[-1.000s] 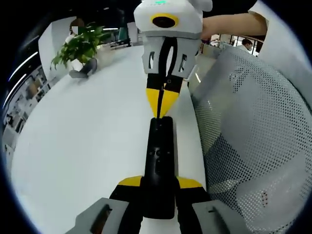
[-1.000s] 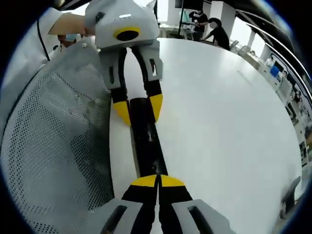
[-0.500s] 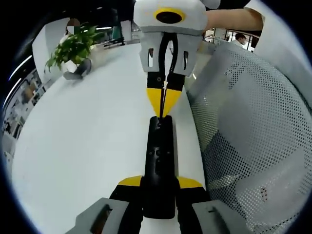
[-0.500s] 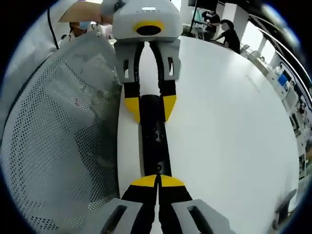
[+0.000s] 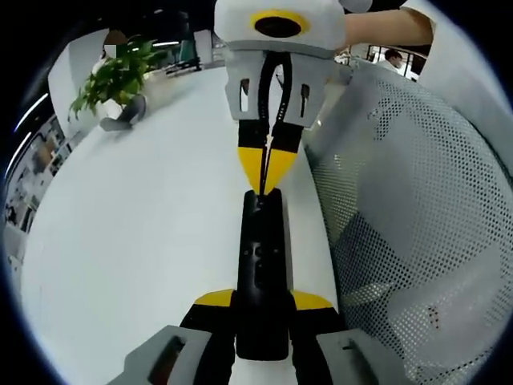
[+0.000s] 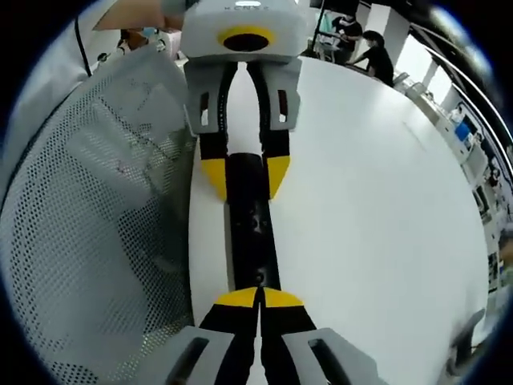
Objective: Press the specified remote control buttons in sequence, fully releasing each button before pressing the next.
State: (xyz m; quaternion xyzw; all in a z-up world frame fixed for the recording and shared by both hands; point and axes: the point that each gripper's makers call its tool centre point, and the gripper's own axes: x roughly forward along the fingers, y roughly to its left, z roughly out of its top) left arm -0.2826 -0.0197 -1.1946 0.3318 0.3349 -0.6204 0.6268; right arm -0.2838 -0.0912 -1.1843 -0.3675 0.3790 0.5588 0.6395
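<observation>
Bench (image 5: 120, 241) white across left of frame | mesh chair back (image 5: 417, 224) at right | remote (image 5: 262, 265) centre, clamped by left gripper (image 5: 262, 303) fingers | right gripper (image 5: 262, 172), fingers pinched together, tip on remote's far end: press straight, lift fully clear.

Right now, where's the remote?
The remote lies on the white table, clamped in the left tool, beside the mesh chair; the right tool touches its far end.

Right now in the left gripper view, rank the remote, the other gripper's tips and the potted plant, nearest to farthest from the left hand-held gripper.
1. Remote, clamped between its jaws.
2. Right hand-held gripper, tips at the remote's far end.
3. Potted plant, far upper left on the table.
</observation>
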